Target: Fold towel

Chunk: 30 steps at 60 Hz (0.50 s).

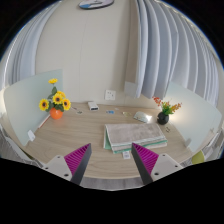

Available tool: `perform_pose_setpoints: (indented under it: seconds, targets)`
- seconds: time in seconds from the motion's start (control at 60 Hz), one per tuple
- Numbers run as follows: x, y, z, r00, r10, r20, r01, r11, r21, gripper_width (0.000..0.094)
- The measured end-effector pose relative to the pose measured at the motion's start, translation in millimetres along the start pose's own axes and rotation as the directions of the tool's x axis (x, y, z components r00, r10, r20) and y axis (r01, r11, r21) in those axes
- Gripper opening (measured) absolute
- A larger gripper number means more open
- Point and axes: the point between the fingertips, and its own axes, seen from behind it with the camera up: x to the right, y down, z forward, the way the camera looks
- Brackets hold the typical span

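The hand-held gripper (111,158) hangs released and empty short of the towel (132,133) on the desk (70,135), so a shallow pinch might snag only the towel's top layer.

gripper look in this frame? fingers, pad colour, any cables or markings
The gripper shows two light grey, angular fingers that taper toward the tips. Each carries a magenta pad with a ridged texture on its inner face. No cables or markings are visible, and no hand or sleeve is in view.
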Motion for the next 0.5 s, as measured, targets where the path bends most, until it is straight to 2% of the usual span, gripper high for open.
perform_pose_setpoints:
  seconds: [0.133, 0.5]
  targets:
    - [-6, 11, 55, 0.999, -0.019, 0.033, 0.019, 1.000, 0.005, 0.0851]
    - [-9, 33, 203, 0.997, -0.057, 0.051, 0.060, 0.997, -0.058, 0.0850]
